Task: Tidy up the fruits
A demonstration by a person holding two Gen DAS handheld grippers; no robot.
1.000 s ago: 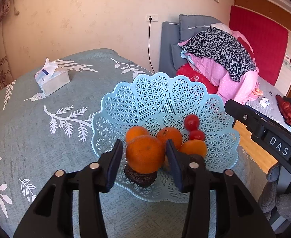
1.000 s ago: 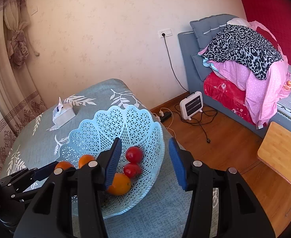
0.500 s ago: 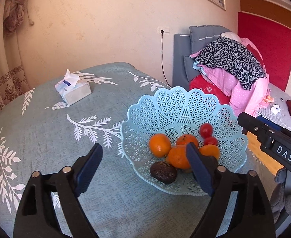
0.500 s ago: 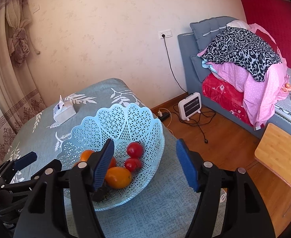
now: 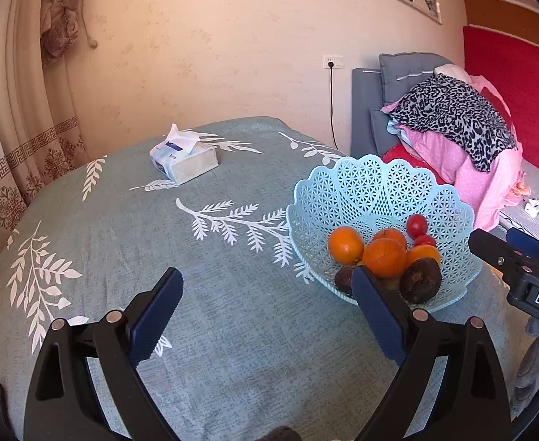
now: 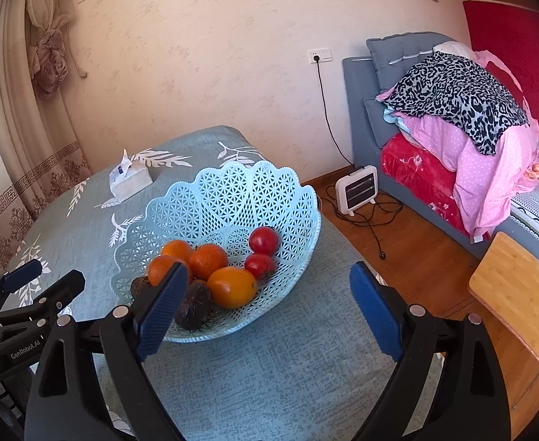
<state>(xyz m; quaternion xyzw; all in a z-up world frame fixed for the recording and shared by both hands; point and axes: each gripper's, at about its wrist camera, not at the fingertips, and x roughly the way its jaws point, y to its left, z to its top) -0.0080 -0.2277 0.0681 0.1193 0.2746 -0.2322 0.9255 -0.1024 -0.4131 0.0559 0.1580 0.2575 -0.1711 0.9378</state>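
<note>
— Two hand-held grippers, what do they hold?
— Nothing. The left hand-held gripper [image 5: 265,316] and right hand-held gripper [image 6: 269,312] both gape wide above the surface [image 5: 214,294].
— The fruits?
— Oranges [image 6: 207,261], tomatoes [image 6: 263,240] and dark fruits [image 6: 193,307] lie in the basket [image 6: 232,191], near the surface's right edge.

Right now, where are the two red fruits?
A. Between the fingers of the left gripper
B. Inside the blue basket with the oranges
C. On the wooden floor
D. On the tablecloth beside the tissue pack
B: the two red fruits lie inside the blue basket, next to the oranges.
</note>
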